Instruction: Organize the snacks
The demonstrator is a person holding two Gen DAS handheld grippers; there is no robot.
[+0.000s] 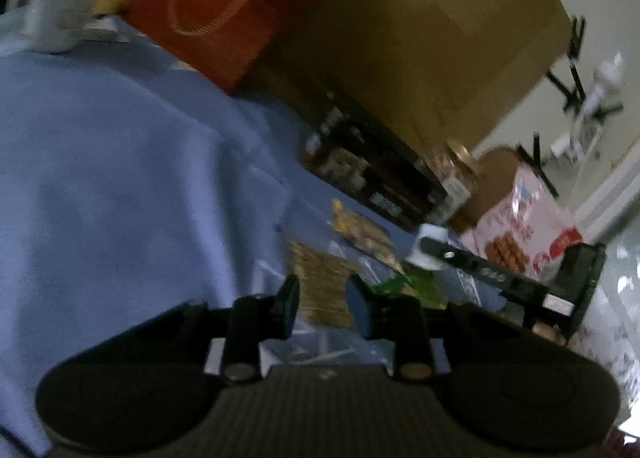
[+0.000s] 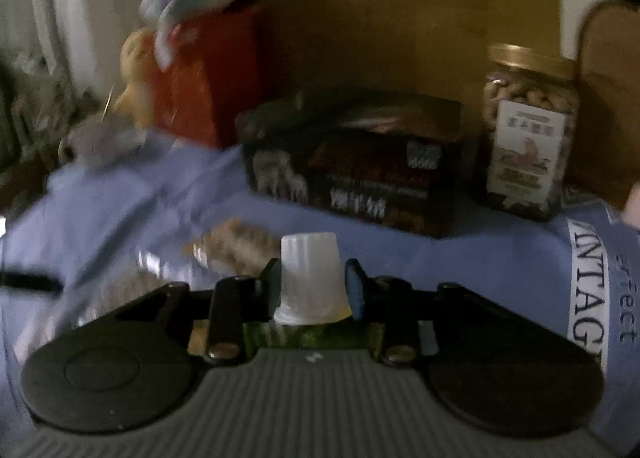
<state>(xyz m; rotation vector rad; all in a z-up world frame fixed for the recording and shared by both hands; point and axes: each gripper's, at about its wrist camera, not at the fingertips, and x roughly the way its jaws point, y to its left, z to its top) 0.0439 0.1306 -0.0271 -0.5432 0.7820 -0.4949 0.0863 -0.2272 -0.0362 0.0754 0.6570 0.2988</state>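
My right gripper (image 2: 311, 282) is shut on the white cap (image 2: 309, 272) of a green snack pouch (image 2: 320, 336) and holds it above the blue cloth (image 2: 460, 270). In the left wrist view the same cap (image 1: 430, 246) and green pouch (image 1: 416, 286) show beside the right gripper (image 1: 480, 270). My left gripper (image 1: 322, 298) is open, with a clear bag of tan crackers (image 1: 320, 282) lying beyond its fingertips. A second clear bag of yellow snacks (image 1: 360, 230) lies further on. In the right wrist view, clear bags of tan snacks (image 2: 236, 246) lie left of the cap.
A dark snack box (image 2: 356, 161) (image 1: 372, 173) and a gold-lidded jar of nuts (image 2: 528, 129) (image 1: 460, 169) stand against a big cardboard box (image 1: 420, 37). A red bag (image 1: 208, 9), soft toys (image 2: 136, 77), a white mug (image 1: 60, 5) and a pink cookie box (image 1: 524, 225) surround the cloth.
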